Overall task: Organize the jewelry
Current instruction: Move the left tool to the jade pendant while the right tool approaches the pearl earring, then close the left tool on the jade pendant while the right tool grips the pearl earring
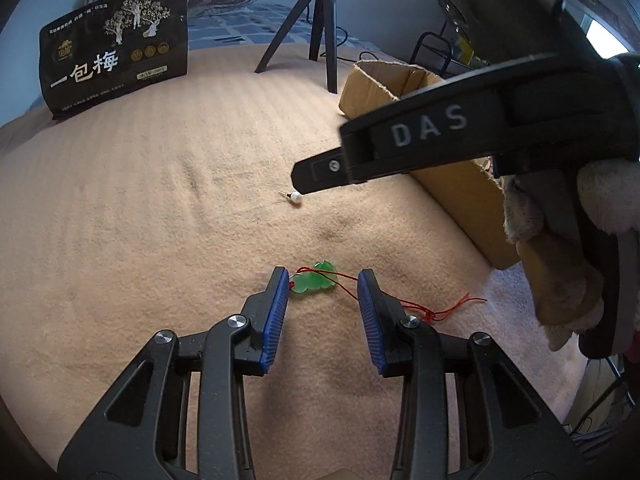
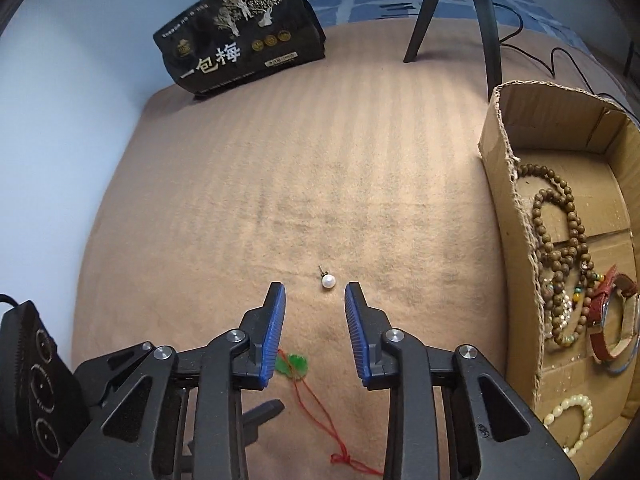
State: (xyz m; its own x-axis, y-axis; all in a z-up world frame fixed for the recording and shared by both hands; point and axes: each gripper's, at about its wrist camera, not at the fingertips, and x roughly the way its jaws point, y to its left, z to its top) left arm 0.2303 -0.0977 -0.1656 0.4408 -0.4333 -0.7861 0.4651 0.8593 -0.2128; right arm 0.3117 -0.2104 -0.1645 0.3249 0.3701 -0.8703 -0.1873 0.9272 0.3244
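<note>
A peach, faintly striped blanket [image 2: 280, 168] covers the bed, with a blue checked cover behind it, a pale wall to the left, a black tripod [image 1: 316, 28] and a black snack bag [image 2: 240, 32] printed with trees at the far edge. A cardboard box [image 2: 504, 208] on the right holds wooden bead strings [image 2: 560, 240], a red-strapped watch [image 2: 608, 320] and a pale bead bracelet [image 2: 576, 416]. A small white pearl earring [image 2: 328, 281] with a short post lies just ahead of the right gripper [image 2: 315, 300], whose fingers stand apart, nothing between them. A green jade pendant [image 1: 314, 280] on red cord lies at the left gripper [image 1: 323, 286], fingers apart either side, not touching it.
</note>
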